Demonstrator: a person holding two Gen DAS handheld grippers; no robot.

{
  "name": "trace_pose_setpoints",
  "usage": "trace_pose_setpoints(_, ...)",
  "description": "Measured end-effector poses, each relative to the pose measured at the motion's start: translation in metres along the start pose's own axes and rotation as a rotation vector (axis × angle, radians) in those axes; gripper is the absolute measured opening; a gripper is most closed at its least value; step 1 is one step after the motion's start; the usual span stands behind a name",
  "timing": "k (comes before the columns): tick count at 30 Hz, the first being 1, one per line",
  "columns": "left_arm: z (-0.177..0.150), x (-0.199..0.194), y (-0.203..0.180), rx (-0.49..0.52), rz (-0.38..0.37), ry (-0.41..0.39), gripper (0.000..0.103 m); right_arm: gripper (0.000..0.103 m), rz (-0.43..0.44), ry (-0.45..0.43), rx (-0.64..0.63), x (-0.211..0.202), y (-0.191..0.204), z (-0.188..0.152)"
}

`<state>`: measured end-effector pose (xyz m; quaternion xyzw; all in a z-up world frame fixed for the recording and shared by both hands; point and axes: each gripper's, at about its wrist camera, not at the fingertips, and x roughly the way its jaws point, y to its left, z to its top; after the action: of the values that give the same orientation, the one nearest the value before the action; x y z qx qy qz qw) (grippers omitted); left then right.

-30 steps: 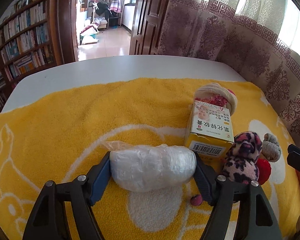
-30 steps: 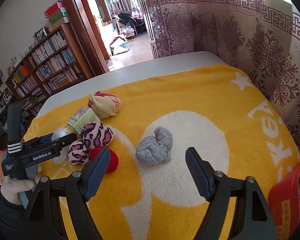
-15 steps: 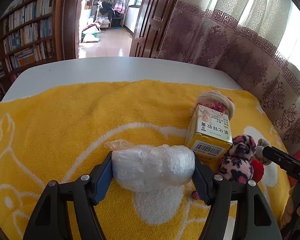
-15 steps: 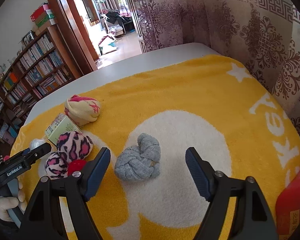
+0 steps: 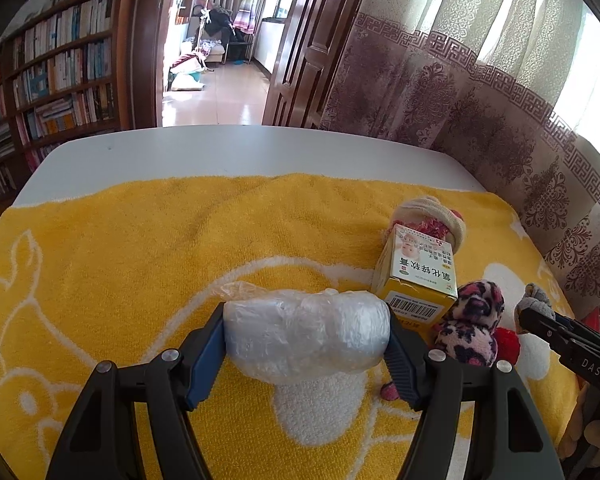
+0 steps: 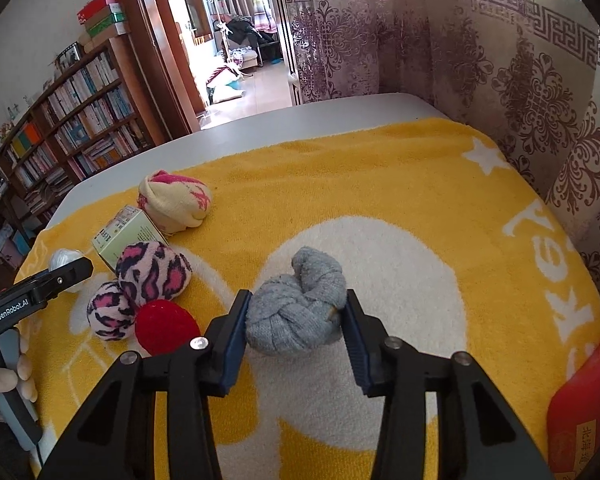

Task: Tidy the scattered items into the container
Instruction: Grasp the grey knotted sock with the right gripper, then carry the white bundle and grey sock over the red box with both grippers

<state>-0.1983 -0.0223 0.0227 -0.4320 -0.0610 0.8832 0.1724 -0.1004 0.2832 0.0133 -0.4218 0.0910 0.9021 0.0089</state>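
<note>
Left wrist view: my left claw (image 5: 306, 340) clamps the plastic-wrapped bundle (image 5: 306, 334). My right claw (image 6: 296, 330) brackets the grey sock ball (image 6: 296, 314), pads touching.

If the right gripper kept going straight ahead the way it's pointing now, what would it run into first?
The gray knotted sock. It already sits between the jaws of the right gripper, both pads at its sides. Beyond it, only yellow towel shows as far as the table edge, though depth is hard to judge.

"GenRobot.AI" marks the left gripper (image 6: 40, 296); "DAS" shows on the right gripper (image 5: 572, 344); the yellow box (image 5: 420, 276) reads "氧化锌软膏".
</note>
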Motion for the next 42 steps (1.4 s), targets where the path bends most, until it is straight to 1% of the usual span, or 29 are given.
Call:
trace_pose_setpoints(5,0.003,-0.01,-0.002,0.005,0.003,-0.029,0.072,0.048,0.01,-0.037,0.018,-0.02,-0.004,-0.002)
trace_pose_setpoints(15,0.006,-0.03,-0.022,0.046,-0.027,-0.074,0.072,0.048,0.018,-0.104,0.055,-0.072,-0.02,-0.014)
trace_pose_setpoints(23,0.003,-0.043,-0.056,0.105,-0.06,-0.093,0.072,0.048,-0.02,-0.172,0.108,-0.124,-0.056,-0.033)
trace_pose_setpoints(31,-0.01,-0.057,-0.105,0.178,-0.12,-0.1,0.072,0.048,-0.12,-0.237,0.181,-0.173,-0.114,-0.049)
trace_pose_setpoints(35,-0.018,-0.063,-0.141,0.23,-0.166,-0.096,0.072,0.048,-0.184,-0.253,0.231,-0.192,-0.151,-0.057)
trace_pose_setpoints(38,-0.027,-0.069,-0.17,0.277,-0.203,-0.092,0.072,0.048,-0.216,-0.245,0.281,-0.201,-0.181,-0.062)
trace_pose_setpoints(42,-0.039,-0.073,-0.212,0.337,-0.254,-0.084,0.072,0.048,-0.252,-0.244,0.316,-0.209,-0.209,-0.07)
